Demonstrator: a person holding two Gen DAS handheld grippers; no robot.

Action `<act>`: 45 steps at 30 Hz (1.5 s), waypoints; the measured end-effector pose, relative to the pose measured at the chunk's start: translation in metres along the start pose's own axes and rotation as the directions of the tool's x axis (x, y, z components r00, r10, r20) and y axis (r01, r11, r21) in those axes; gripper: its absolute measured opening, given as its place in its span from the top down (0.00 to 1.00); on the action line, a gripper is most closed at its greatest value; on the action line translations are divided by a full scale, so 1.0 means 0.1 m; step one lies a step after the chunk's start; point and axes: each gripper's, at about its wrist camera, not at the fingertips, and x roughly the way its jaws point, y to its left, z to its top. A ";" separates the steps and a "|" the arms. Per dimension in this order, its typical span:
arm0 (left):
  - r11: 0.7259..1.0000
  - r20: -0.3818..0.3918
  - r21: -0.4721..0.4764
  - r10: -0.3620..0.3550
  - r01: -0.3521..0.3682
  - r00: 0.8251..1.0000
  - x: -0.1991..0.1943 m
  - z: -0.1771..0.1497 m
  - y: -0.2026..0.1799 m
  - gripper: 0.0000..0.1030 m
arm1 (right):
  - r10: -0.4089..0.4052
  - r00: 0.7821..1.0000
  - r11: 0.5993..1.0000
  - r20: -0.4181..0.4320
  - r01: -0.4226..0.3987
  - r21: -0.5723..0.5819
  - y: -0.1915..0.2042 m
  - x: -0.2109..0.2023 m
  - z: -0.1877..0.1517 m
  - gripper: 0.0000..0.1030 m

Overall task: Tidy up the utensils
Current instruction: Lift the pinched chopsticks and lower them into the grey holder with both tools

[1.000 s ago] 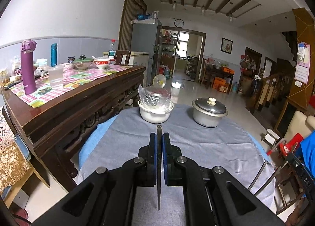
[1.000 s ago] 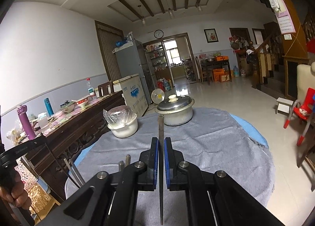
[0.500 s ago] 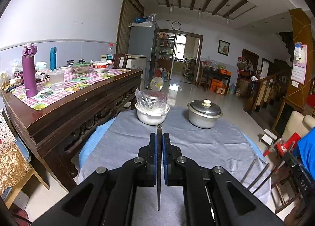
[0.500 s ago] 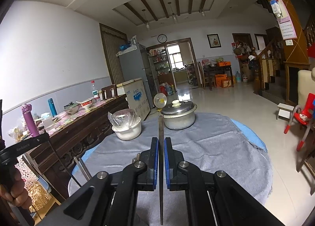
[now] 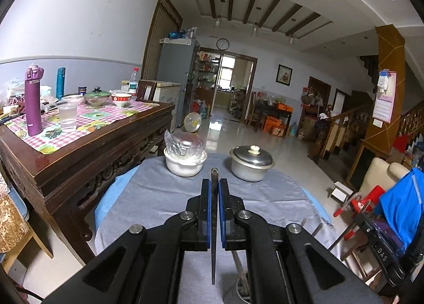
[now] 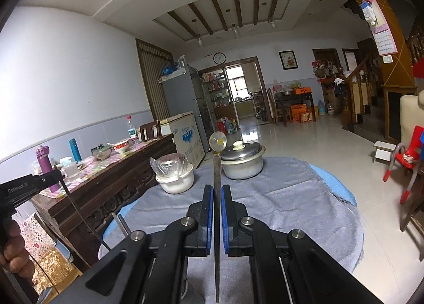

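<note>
Two thin metal utensils are in my charge, one per gripper. My left gripper (image 5: pixel 214 184) has its jaws closed narrow on a flat dark utensil (image 5: pixel 213 214), pinched edge-on between the blue pads (image 5: pixel 208 214) with its tip just past them and its tail running back under the camera. My right gripper (image 6: pixel 217 190) clamps a similar utensil (image 6: pixel 216 171) the same way, though that one reaches much further forward. I judge the edge-on, mid-shaft grip keeps each piece from swivelling while carried.

Below the left jaws, at the frame's lower edge, a perforated metal holder (image 5: pixel 233 294) appears with other handles (image 5: pixel 316 229) rising from it; I judge it the destination, but most of it is hidden.

Beyond lies the grey cloth (image 5: pixel 159 192) on the tabletop. At its far edge stand a plastic-covered white bowl (image 5: pixel 184 163) and a lidded metal pot (image 5: pixel 250 165), apart from each other and clear of my working area.
</note>
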 end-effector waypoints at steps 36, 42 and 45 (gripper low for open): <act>0.989 0.034 0.021 -0.144 0.143 0.989 -0.25 0.09 -0.21 0.95 | 0.112 0.988 0.992 0.110 -0.105 -0.063 0.46 -0.34 0.19 0.94; 0.988 0.006 0.024 -0.151 0.151 0.988 -0.15 0.05 -0.24 0.95 | 0.119 0.988 0.992 0.101 -0.114 -0.051 0.45 -0.28 0.16 0.94; 0.988 -0.010 0.024 -0.154 0.155 0.988 -0.11 0.03 -0.25 0.95 | 0.121 0.988 0.992 0.091 -0.117 -0.049 0.46 -0.24 0.13 0.94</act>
